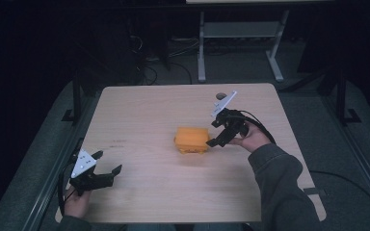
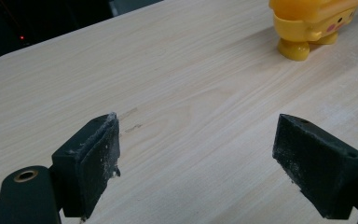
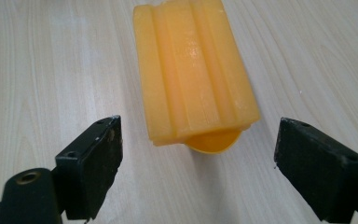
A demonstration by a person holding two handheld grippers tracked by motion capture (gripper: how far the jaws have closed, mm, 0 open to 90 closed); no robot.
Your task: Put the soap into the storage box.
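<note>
My left hand-held gripper [image 1: 107, 162] sits low at the near-left corner of the surface [image 1: 139, 110], jaws wide, nothing btwn them, well apart from the yellow toy box [image 1: 191, 140]. Box rests mid-surface, ridged lid up. My right hand-held gripper [image 1: 215, 133] is just beside its right end, jaws spread wide, not touching it.

The toy [image 1: 191, 139] ahead of me is orange-yellow, ridged on top, with a pink cheek spot and dark eye on its face. My fingers [image 3: 93, 163] are black, scuffed whitish. The bench [image 1: 139, 115] is pale wood-grain.
</note>
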